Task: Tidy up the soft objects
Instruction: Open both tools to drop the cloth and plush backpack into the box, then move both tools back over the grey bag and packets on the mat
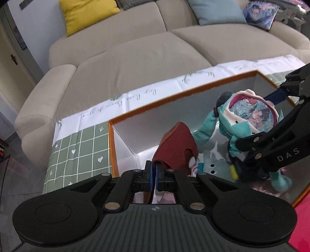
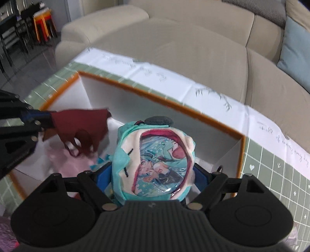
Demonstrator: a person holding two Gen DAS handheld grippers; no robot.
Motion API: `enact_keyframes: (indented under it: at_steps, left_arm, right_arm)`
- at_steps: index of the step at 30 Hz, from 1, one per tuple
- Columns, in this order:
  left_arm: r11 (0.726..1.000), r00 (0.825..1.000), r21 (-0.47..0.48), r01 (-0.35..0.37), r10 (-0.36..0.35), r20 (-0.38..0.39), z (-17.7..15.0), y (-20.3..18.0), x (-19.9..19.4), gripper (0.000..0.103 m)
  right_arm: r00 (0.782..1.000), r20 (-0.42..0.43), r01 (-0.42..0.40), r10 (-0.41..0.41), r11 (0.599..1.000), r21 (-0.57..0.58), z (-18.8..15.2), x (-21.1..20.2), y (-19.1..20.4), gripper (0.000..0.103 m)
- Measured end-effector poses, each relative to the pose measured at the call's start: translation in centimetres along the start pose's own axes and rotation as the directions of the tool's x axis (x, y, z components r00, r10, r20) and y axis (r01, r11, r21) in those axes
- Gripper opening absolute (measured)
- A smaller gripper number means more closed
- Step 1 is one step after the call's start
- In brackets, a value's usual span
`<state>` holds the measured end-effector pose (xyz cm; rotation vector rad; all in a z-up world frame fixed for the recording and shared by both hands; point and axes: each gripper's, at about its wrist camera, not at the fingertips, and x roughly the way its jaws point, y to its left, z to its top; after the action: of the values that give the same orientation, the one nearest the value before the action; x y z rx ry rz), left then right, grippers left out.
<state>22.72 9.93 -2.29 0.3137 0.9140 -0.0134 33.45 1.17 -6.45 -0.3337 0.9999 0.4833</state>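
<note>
Beige sofa (image 1: pixel 135 64) across the far side, from 10 to 2 o'clock, with a yellow cushion (image 1: pixel 87 15) at 11 and a pale blue cushion (image 1: pixel 217 11) at 1. Green checked cloth (image 1: pixel 81 153) with a white lettered border spread over the desk, under an orange-rimmed white box (image 1: pixel 174 97) lying open on top. Inside the box, on the floor, more soft things in pink and pale teal, blurred and partly hidden. Left tool (image 1: pixel 154 172) pressed together on the edge of a dark red felt piece (image 1: pixel 176 147), held over the near left part of the box; long axis running from the pads up and away toward 1 o'clock, cut-out end hanging down at the right. Right tool (image 2: pixel 153 174) pinching a teal plush doll (image 2: pixel 155 160) by both sides, over the right half of the box; round clear window with a printed cartoon face turned up toward the camera, grey topknot pointing at 12, teal limb dangling toward the box floor. Red piece and doll near each other, not touching.
</note>
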Motion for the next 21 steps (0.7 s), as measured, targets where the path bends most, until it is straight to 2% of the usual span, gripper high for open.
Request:
enact_keyframes:
  at_steps: [2, 3, 4, 7, 8, 14, 21]
  left_arm:
    - [1.0, 1.0, 0.007, -0.006, 0.006, -0.013, 0.0, -0.1, 0.4, 0.004]
    - [1.0, 1.0, 0.008, -0.007, 0.007, -0.017, 0.0, -0.1, 0.6, 0.009]
    - [1.0, 1.0, 0.012, -0.005, 0.005, -0.021, 0.0, -0.1, 0.7, 0.011]
    - [1.0, 1.0, 0.002, -0.005, 0.005, -0.014, 0.2, 0.1, 0.7, 0.029]
    - [1.0, 1.0, -0.005, 0.003, -0.003, -0.011, 0.2, 0.3, 0.5, 0.034]
    - [0.999, 1.0, -0.029, 0.023, -0.023, 0.002, 0.5, 0.5, -0.7, 0.034]
    - [0.998, 0.998, -0.039, 0.052, -0.051, 0.034, 0.3, 0.0, -4.9, 0.034]
  right_arm:
    - [1.0, -0.011, 0.003, -0.003, 1.0, -0.007, 0.1, 0.8, 0.1, 0.085]
    - [1.0, -0.015, 0.003, -0.003, 1.0, -0.008, 0.2, 1.0, 0.2, 0.085]
    - [1.0, -0.018, 0.003, -0.003, 1.0, -0.006, 0.3, 1.1, 0.2, 0.086]
    - [1.0, -0.022, -0.005, 0.005, 1.0, 0.003, 0.4, 0.9, 0.3, 0.088]
    - [1.0, -0.016, -0.01, 0.01, 1.0, 0.003, 0.5, 0.7, 0.3, 0.093]
    - [1.0, 0.008, -0.019, 0.019, 1.0, 0.0, 0.0, -1.8, 0.4, 0.095]
    - [0.999, 0.029, -0.021, 0.021, 1.0, -0.015, -1.5, -5.6, 1.3, 0.095]
